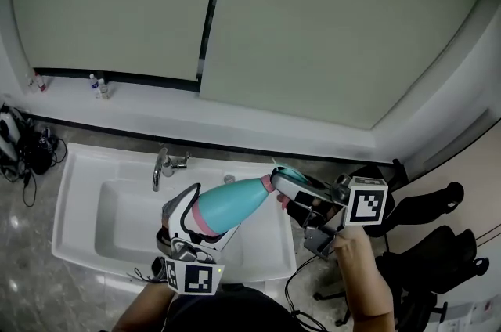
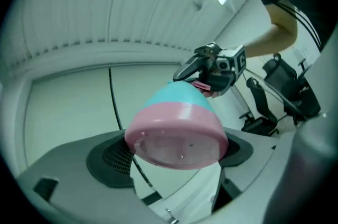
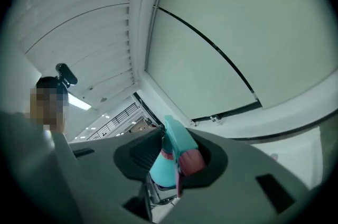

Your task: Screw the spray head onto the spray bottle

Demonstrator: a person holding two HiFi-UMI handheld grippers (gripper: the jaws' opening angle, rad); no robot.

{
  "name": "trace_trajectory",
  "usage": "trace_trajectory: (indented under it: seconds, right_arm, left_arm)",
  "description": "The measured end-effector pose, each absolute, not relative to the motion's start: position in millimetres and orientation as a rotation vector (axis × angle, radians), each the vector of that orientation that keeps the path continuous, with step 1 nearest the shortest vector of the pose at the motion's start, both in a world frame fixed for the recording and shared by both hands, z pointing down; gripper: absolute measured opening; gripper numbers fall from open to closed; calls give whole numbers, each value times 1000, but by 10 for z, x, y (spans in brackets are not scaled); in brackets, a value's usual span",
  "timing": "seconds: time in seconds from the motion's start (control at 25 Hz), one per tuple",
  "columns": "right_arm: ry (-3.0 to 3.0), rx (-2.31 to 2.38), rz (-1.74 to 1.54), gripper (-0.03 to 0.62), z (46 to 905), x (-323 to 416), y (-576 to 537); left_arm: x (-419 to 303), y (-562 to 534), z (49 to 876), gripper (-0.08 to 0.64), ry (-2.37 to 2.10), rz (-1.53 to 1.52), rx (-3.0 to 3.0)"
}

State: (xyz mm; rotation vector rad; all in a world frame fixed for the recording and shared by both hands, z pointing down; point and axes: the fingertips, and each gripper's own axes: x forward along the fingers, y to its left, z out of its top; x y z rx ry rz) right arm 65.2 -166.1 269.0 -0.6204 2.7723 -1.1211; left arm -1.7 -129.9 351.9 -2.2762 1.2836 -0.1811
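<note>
Clamping the smooth teal plastic spray bottle (image 1: 232,202) (rounded pink base) was the left gripper (image 2: 174,154); the right gripper (image 3: 177,157) pinched the teal spray head (image 3: 177,136).

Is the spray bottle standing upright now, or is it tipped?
Tipped. The spray bottle lies nearly level above the sink, pink base in the left gripper, spray head in the right gripper.

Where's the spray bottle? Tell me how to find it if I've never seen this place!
Find the big white sink below the window. Over its right side, a spray bottle is held lying sideways in the air. It is the only brightly coloured thing there: a blue-green body with a pink band round its bottom.
</note>
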Motion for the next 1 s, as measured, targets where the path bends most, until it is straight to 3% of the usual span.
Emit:
trace_trajectory:
  seconds: [0.24,0.48,0.64,0.72,1.0]
  right_arm:
    - [2629,-657,-1308,114,2872,705,-1744]
    - [2659,-661,-1228,118,2757,624,-1683]
    - [2679,-574,-1157,260,2599,618,-1577]
    - [2690,-527,-1109,293,2548,655,-1512]
    - [2905,-237,-693,304,2383,893,-1023]
  left_arm:
    - [-32,-1339,3594,453,1252,-302,-2133]
    - [8,-1349,3679,453,1217,-139,-2510]
    - [86,-1325,3587,453,1106,32,-2726]
    - [105,-1307,3578,453,1058,131,-2877]
    - [117,-1133,3526,453,609,382,-3384]
